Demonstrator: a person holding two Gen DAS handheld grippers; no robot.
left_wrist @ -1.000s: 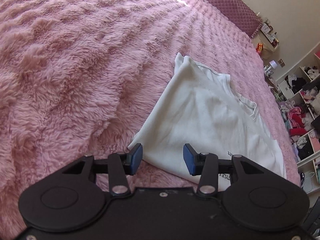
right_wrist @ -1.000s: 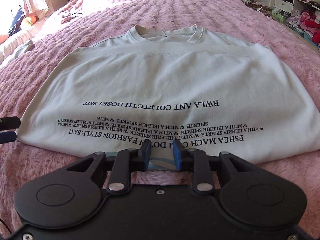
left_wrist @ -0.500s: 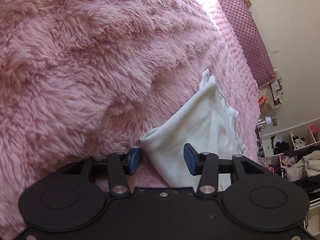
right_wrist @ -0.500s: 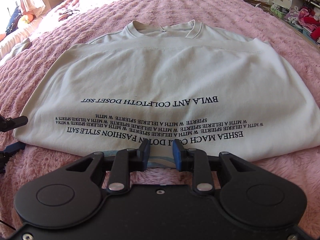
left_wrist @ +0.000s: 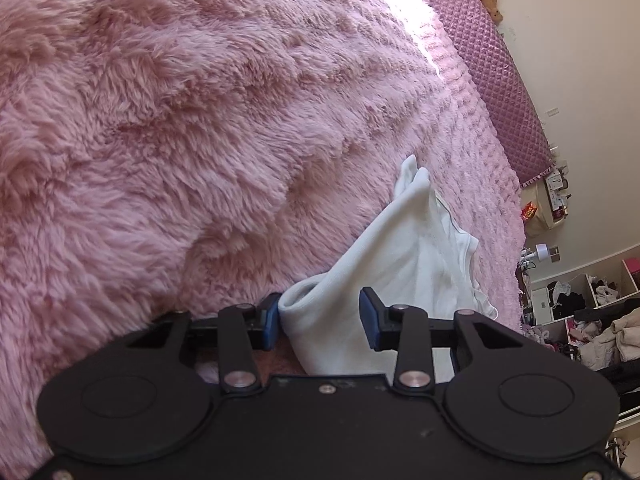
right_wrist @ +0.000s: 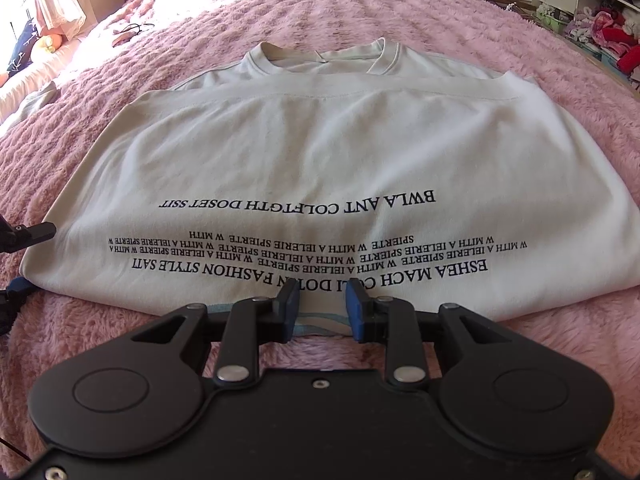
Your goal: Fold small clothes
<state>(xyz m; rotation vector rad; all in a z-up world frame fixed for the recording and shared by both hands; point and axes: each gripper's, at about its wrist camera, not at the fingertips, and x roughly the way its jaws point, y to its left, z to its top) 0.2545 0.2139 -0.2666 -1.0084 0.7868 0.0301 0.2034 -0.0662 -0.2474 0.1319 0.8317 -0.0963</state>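
A white T-shirt (right_wrist: 320, 152) with black print lies folded on the pink fluffy blanket (right_wrist: 400, 8), its collar at the far end. My right gripper (right_wrist: 322, 308) sits at the middle of the near folded edge. Flat cloth shows in the gap between its blue pads, and nothing looks pinched. My left gripper (left_wrist: 319, 320) is at the shirt's (left_wrist: 400, 260) near left corner. Its jaws are closing with the bunched corner between them; one pad touches the fold. In the right wrist view the left gripper (right_wrist: 24, 260) straddles that corner at the left edge.
The blanket (left_wrist: 160, 140) covers the whole bed. A quilted purple headboard (left_wrist: 508, 80) runs along the wall. Shelves crammed with clothes (left_wrist: 592, 312) stand beyond the bed's far side. A small dark cord (right_wrist: 128, 32) lies near the pillows (right_wrist: 48, 40).
The left gripper rolled and sank toward the blanket; the shirt's corner now sits between its pads, whose gap has narrowed a little. The right gripper stays put.
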